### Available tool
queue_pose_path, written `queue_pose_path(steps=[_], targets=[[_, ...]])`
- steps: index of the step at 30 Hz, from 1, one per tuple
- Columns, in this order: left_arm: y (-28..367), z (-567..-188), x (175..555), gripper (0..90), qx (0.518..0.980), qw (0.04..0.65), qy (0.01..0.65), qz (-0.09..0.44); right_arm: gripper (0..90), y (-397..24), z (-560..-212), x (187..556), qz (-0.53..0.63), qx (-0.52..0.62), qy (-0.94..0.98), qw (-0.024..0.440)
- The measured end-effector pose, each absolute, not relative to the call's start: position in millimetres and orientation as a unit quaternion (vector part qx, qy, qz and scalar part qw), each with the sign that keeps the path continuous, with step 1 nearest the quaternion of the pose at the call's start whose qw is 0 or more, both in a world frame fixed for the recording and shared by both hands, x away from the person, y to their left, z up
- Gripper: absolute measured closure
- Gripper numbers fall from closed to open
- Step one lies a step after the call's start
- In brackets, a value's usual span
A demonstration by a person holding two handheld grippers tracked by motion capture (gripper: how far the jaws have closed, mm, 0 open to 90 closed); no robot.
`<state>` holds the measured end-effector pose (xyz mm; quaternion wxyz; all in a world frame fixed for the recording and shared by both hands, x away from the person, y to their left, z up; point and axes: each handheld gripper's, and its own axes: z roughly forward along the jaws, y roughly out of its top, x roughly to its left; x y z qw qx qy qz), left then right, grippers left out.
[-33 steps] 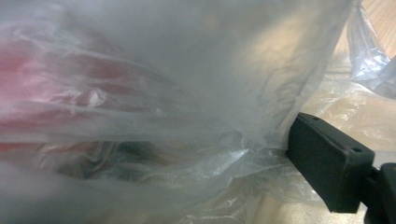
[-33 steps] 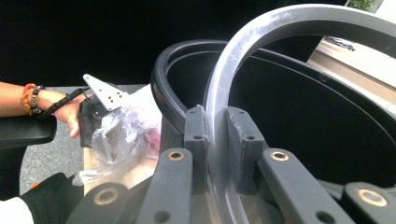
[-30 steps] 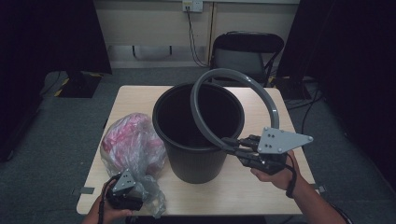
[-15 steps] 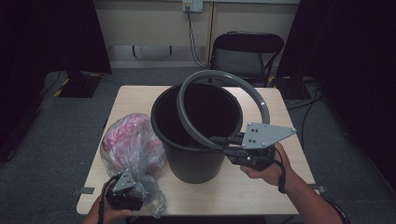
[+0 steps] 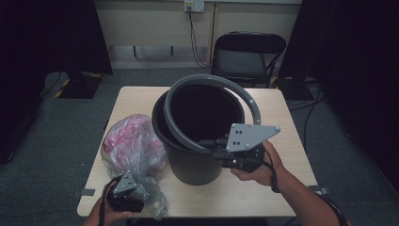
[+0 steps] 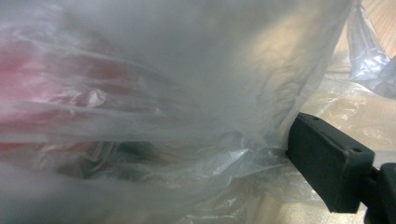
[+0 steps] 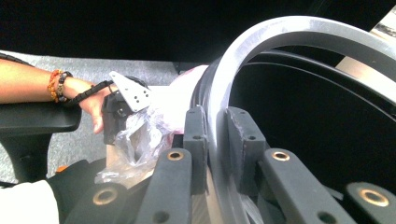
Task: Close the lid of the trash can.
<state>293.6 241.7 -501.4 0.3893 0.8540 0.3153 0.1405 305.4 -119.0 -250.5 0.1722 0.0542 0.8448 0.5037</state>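
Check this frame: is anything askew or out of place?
Yes: the grey ring is off the black bin, tilted above its mouth, clamped in the right gripper. The clear bag lies on the table, unfitted.

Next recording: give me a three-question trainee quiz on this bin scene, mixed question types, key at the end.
1. True or false: the right hand-held gripper is clamped on the grey ring.
2. What lies left of the black bin on the table?
A. a cardboard box
B. a clear plastic bag with pink contents
C. a folded towel
3. Fill in: the left hand-held gripper sits at the bag's ____ edge, nearest the person.

Key: 1 true; 2 B; 3 near.
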Motion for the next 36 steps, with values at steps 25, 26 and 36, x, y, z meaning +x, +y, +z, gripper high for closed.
queue_pose_path(steps=[25,26,36], targets=[[241.8,-501.4,293.5,20.7,0.855,0.389,0.314,0.140,78.5,-90.6,-238.3,309.1,0.485,0.041,0.860,0.151],[241.8,-501.4,293.5,20.7,0.855,0.389,0.314,0.140,78.5,-89.6,-238.0,309.0,0.484,0.040,0.861,0.151],[241.9,-501.3,293.4,20.7,0.855,0.389,0.313,0.139,78.3,-81.1,-238.0,310.8,0.485,0.041,0.861,0.147]])
